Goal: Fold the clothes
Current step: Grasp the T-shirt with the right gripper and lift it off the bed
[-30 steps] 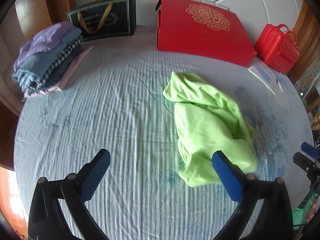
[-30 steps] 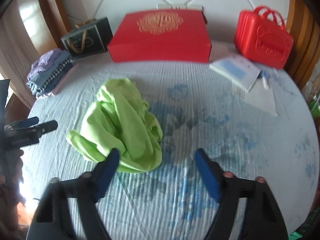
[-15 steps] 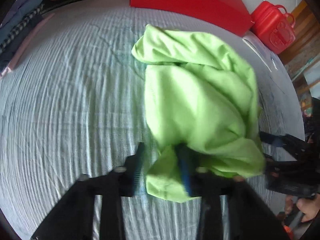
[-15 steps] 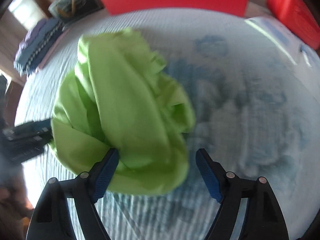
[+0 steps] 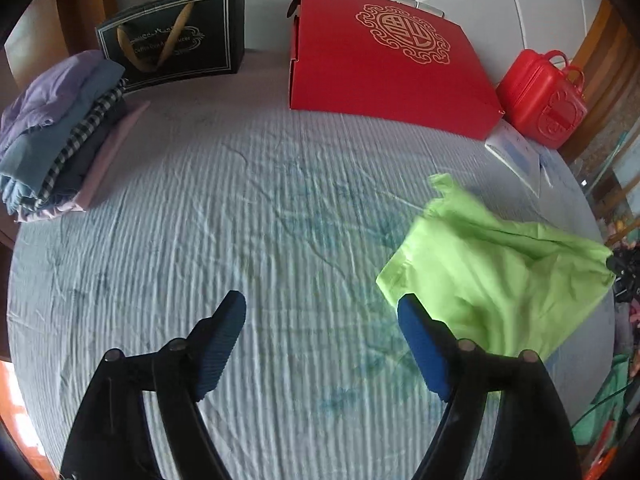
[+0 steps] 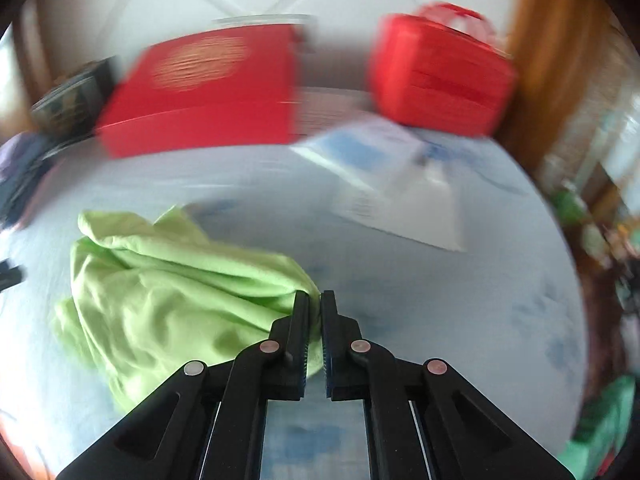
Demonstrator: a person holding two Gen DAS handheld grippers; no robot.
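The crumpled lime-green cotton garment (image 6: 168,300) lies on the pale blue ribbed bedsheet (image 5: 240,208), toward the near right side of the bed; the right gripper (image 6: 314,300) has just clamped its jaws onto the garment's edge, while the left gripper (image 5: 320,316) has just reopened its jaws, which hang over bare sheet with nothing between them. To do this step well, I judge the right grip should draw the cloth taut and low across the sheet. The left should take a 2nd corner so the garment spreads flat before any fold.
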